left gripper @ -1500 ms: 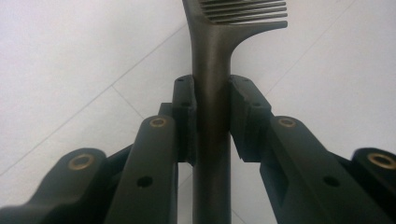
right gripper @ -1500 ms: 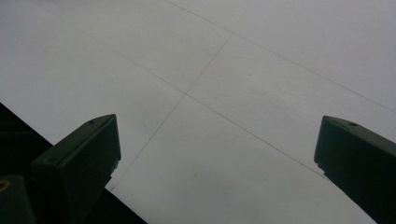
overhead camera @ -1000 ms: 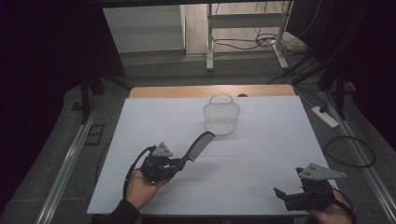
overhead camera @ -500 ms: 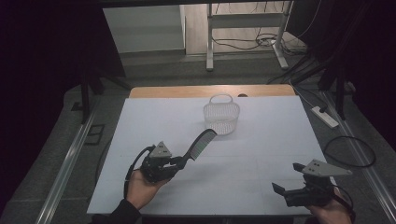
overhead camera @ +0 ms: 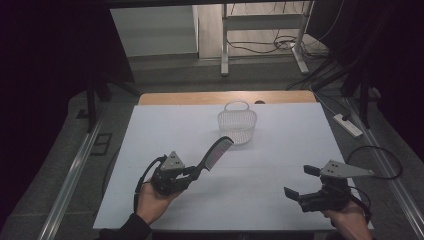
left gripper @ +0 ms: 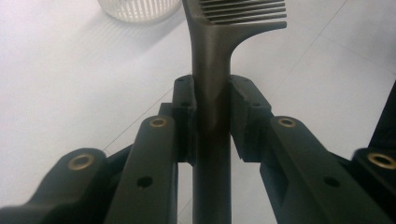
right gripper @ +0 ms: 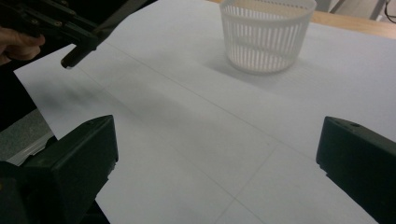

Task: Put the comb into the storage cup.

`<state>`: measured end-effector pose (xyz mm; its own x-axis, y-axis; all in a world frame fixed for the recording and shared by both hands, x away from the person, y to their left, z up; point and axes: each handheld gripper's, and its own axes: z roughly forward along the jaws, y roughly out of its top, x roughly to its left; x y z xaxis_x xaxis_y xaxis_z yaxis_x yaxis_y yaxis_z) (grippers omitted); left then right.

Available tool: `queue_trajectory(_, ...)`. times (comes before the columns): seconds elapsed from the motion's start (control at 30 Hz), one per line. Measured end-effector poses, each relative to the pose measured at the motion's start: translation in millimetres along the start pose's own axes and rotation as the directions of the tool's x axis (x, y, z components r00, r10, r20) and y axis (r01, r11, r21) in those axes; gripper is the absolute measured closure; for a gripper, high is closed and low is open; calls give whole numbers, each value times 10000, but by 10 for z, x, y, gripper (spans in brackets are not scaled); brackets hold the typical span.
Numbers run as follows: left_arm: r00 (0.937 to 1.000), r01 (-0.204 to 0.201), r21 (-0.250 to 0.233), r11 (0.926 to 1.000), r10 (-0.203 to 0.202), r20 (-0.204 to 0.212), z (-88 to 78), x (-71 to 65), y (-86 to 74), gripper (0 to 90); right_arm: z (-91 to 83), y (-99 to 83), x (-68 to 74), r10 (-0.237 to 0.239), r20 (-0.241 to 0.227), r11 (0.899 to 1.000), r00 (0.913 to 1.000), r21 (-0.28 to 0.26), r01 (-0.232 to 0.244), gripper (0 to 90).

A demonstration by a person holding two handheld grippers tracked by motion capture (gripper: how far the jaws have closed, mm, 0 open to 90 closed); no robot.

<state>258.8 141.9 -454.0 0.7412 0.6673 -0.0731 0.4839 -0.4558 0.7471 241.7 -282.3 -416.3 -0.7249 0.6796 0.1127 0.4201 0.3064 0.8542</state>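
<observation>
my left gripper [overhead camera: 192, 172] is clamped on the handle of a dark comb [overhead camera: 216, 152], teeth end raised over the white table [overhead camera: 280, 150]. comb reads light, stiff, smooth plastic, likely slippery; the handle near the teeth is the sound hold. my right gripper [overhead camera: 301, 181] hangs wide open and holds nothing, near the table's front edge. basket [overhead camera: 237, 123] stands well ahead, with open room between.

The room is dark, but the white table [overhead camera: 260, 150] is bright. The basket [right gripper: 265, 35] has a soft shadow.
</observation>
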Motion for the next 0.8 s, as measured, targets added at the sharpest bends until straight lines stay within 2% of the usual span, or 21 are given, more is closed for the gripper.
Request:
queue_trajectory(0.3, 10000, -20, -190, 9998, 22, 73, -8, -10, 14, 731, 174, 119, 54, 92, -546, 9999, 9985, 77, -88, 0)
queue_trajectory(0.5, 9999, 7, -303, 9995, -2, 152, 0, -20, 32, 730, 285, 176, 65, 504, -760, 9987, 9958, 142, -494, 0)
queue_trajectory(0.8, 9997, 81, -493, 9987, -70, 234, 10, -33, 47, 730, 440, 305, 130, 376, -1156, 9992, 9926, 181, -357, 0)
